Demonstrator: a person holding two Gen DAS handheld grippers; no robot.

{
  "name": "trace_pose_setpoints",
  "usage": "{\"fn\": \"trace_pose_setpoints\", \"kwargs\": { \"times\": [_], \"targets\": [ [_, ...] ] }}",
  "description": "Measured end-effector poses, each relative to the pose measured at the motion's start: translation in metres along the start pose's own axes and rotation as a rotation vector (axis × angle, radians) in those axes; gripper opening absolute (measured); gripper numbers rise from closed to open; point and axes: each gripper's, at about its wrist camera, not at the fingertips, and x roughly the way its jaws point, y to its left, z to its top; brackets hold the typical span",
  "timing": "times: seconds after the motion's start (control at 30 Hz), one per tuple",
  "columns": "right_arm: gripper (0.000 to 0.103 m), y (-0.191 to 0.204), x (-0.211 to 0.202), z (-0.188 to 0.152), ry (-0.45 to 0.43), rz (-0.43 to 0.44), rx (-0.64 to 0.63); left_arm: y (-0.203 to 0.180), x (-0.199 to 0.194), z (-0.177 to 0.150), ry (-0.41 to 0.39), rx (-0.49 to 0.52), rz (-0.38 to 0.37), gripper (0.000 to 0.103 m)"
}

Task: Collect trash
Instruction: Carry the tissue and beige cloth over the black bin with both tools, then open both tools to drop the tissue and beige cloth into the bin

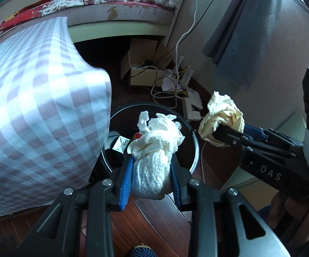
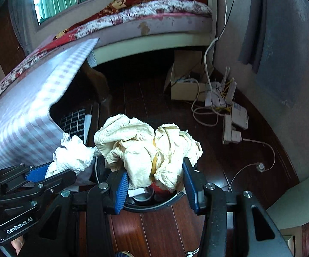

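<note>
My left gripper [image 1: 151, 171] is shut on a crumpled white paper towel [image 1: 156, 145] and holds it over the round black trash bin [image 1: 194, 150] on the floor. My right gripper [image 2: 154, 184] is shut on a crumpled cream-yellow tissue wad [image 2: 141, 145] just above the bin's rim [image 2: 175, 197]. In the left wrist view the right gripper [image 1: 218, 136] holds that wad [image 1: 222, 115] at the bin's right edge. In the right wrist view the left gripper [image 2: 53, 171] with the white towel [image 2: 73, 156] is at the left. Some trash lies inside the bin.
A table with a checked cloth [image 1: 36, 111] stands close on the left, over the bin's edge. A bed [image 2: 154, 19] is behind. A cardboard box [image 2: 184, 85], cables and a power strip [image 2: 229, 128] lie on the dark wooden floor by the wall.
</note>
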Motion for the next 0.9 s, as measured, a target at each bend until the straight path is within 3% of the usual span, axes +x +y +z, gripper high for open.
{"fn": "trace_pose_setpoints", "kwargs": {
  "times": [0.5, 0.9],
  "targets": [
    [0.049, 0.000, 0.062, 0.007, 0.118, 0.062, -0.104, 0.007, 0.052, -0.004, 0.069, -0.045, 0.067, 0.034],
    [0.049, 0.005, 0.088, 0.008, 0.172, 0.095, -0.118, 0.017, 0.068, -0.008, 0.105, -0.065, 0.082, 0.036]
  ]
}}
